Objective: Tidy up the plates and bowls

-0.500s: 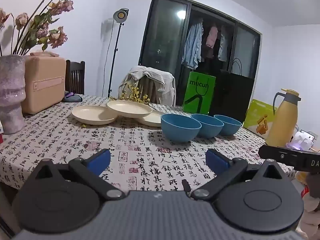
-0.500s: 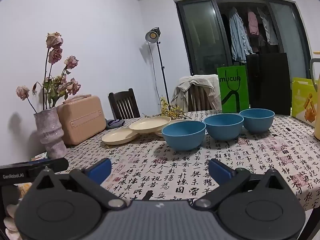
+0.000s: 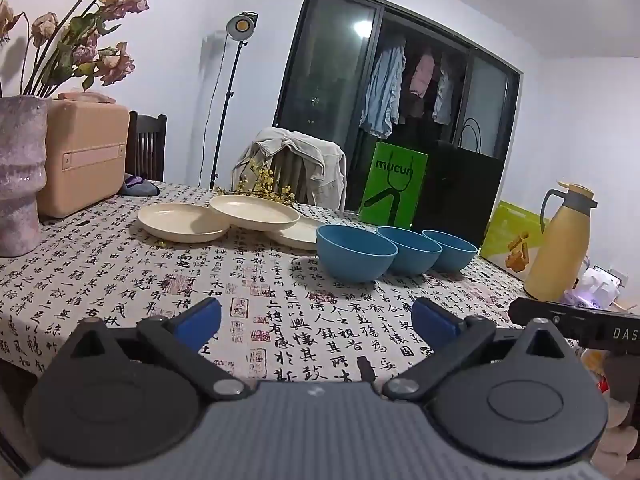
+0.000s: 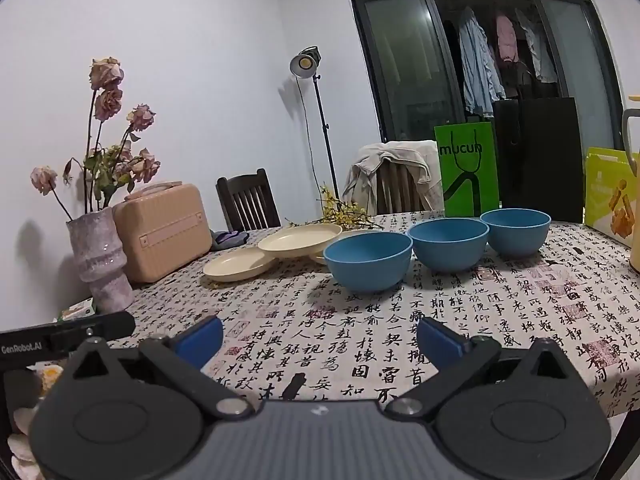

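Three cream plates lie overlapping on the patterned tablecloth: the left plate (image 3: 182,222) (image 4: 238,268), the middle plate (image 3: 254,210) (image 4: 300,240) resting partly on the others, and a third plate (image 3: 298,234) mostly hidden behind the nearest bowl. Three blue bowls stand in a row: nearest bowl (image 3: 356,252) (image 4: 368,258), middle bowl (image 3: 410,244) (image 4: 448,242), far bowl (image 3: 450,244) (image 4: 516,230). My left gripper (image 3: 316,316) and right gripper (image 4: 320,334) both hover open over the table's near edge, well short of the dishes, with nothing between their fingers.
A purple vase with dried roses (image 3: 18,176) (image 4: 100,260) and a beige case (image 3: 82,156) (image 4: 164,236) stand at the left. A yellow thermos (image 3: 560,240) stands at the right. Green and black bags (image 4: 468,170) and chairs line the far side.
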